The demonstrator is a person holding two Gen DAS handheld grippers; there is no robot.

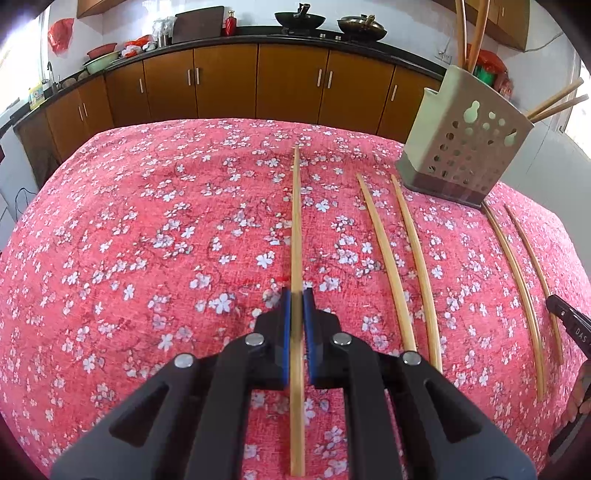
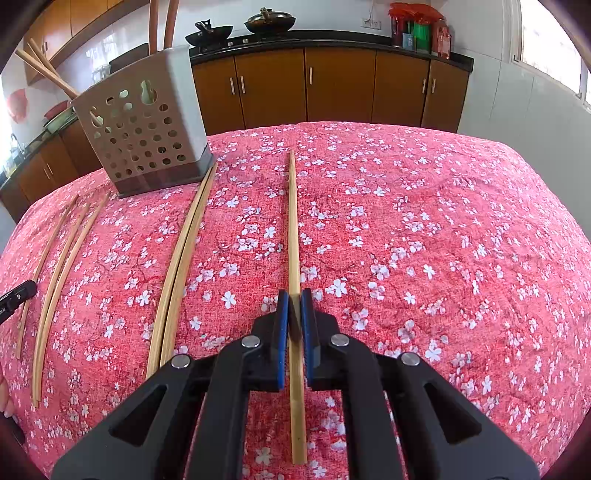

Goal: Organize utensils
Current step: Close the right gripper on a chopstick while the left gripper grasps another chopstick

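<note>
Both tools were clamped on a chopstick apiece: left tool [image 1: 296,301] on one chopstick [image 1: 296,221], right tool [image 2: 294,300] on another [image 2: 293,229]. Several sticks already stood in the holder [image 1: 467,147]; four loose chopsticks [image 1: 384,254] lay in front of it on the surface [image 1: 147,221], so much sorting remained.

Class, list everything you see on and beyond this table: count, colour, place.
loose bamboo chopsticks: four, tan, two pairs lying on the cloth
bamboo chopsticks in the holder: four, tan-brown, two upright, two leaning
perforated plastic utensil holder: one, grey, dark base, far part of the table
floral tablecloth: one, red, white blossoms, covering the table
woks: two, black, back counter
wooden cabinets: a row, brown, under the counter
left gripper: black, blue pads, shut on a fifth chopstick
right gripper: same, shut on a sixth chopstick
</note>
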